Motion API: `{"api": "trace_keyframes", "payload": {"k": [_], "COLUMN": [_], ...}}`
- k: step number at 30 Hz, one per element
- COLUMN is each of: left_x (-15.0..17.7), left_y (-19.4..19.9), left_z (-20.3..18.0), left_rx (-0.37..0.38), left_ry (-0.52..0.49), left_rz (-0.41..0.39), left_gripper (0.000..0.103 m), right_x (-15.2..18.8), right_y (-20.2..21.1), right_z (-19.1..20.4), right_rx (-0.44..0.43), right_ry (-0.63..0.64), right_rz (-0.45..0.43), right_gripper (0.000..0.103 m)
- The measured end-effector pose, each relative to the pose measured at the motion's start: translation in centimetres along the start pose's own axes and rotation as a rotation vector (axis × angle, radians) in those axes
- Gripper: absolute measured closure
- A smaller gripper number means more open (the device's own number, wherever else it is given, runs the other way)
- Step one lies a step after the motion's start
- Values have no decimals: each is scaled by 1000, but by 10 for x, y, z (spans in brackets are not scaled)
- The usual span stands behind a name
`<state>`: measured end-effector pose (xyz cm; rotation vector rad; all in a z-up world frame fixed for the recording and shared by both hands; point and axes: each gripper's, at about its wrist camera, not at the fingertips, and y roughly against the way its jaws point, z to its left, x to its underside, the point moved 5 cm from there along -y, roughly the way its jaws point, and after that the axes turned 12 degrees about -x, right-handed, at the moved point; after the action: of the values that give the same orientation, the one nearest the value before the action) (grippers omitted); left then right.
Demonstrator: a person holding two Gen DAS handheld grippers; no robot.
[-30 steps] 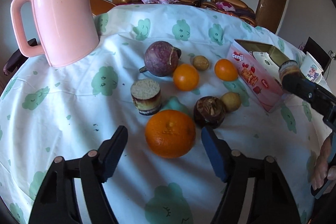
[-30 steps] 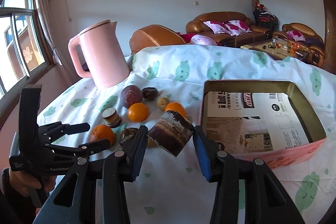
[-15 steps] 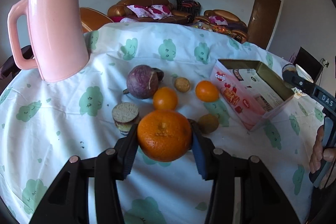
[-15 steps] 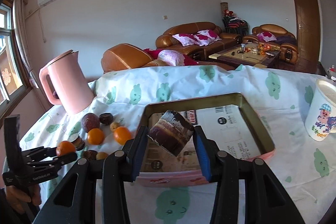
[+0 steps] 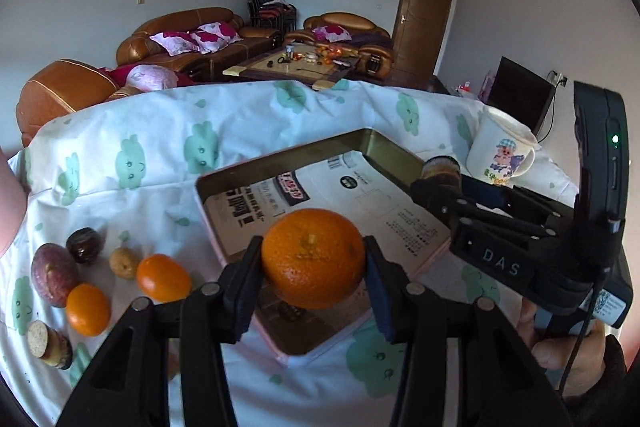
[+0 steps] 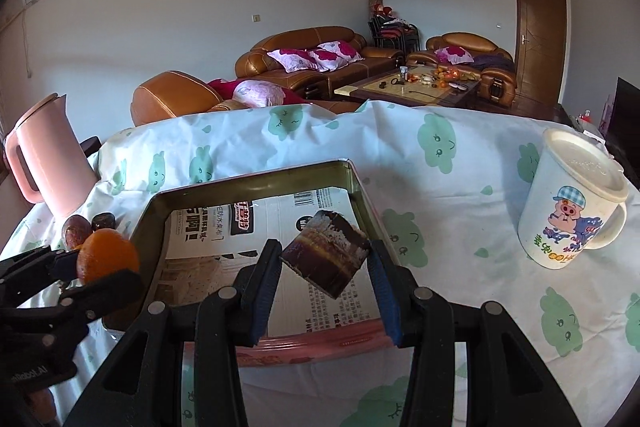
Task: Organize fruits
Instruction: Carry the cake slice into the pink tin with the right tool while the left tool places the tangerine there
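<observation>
Two claws are loaded, and I have both over the pink tin box. My left claw is clamped on the big orange, pads pressing its sides, and the fruit hangs above the near edge of the box. My right claw grips the brown cut chunk, tilted on one corner, above the middle of the box floor. I judge the step in hand to be dropping both pieces in. To do it well I want each claw lower and well inside the rim before I let go, since a round orange released from height could roll or bounce against the wall and out. I would also keep the claws apart, orange toward the left side, chunk toward the right, so they do not knock together. The box holds no fruit as far as I can see; only a printed sheet lines its bottom. On the worktop cloth, left of my left claw, wait two small oranges, a purple fruit, a dark round one, a small yellowish one and another cut chunk. Right of my right claw stands a lidded cartoon mug, and far left of it a pink kettle; I cannot tell what either holds.
</observation>
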<state>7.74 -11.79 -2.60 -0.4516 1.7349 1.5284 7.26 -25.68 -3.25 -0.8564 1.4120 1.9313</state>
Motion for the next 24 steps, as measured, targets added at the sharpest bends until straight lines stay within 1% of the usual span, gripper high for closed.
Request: {"api": "trace_keyframes", "payload": {"k": [4, 6, 10, 12, 15, 18, 19, 22, 24], "left_x": [1, 2, 3, 4, 5, 3, 3, 0, -2], "left_y": [-19, -25, -29, -31, -32, -30, -28, -22, -16], "left_z": [-10, -11, -9, -11, -13, -11, -9, -3, 1], "left_rx": [23, 14, -15, -26, -45, -58, -62, -52, -52], "left_ry": [5, 5, -5, -18, -32, -32, -23, 20, 42], "left_rz": [57, 67, 62, 56, 40, 18, 13, -10, -30], "left_gripper": [54, 54, 54, 53, 51, 42, 35, 20, 13], "right_x": [2, 2, 4, 5, 5, 5, 4, 3, 3], "right_y": [-5, -7, -13, -14, -14, -12, -12, -9, -7], "right_z": [-8, -7, -2, 1, 1, -2, -3, -6, -6], "right_rx": [-24, -23, -27, -8, -2, -12, -21, -51, -76], "right_ry": [-35, -23, 4, 25, 30, 6, -4, -42, -62], "right_rz": [17, 22, 41, 43, 39, 37, 33, 24, 11], "right_gripper": [56, 56, 56, 56, 56, 55, 55, 53, 49]}}
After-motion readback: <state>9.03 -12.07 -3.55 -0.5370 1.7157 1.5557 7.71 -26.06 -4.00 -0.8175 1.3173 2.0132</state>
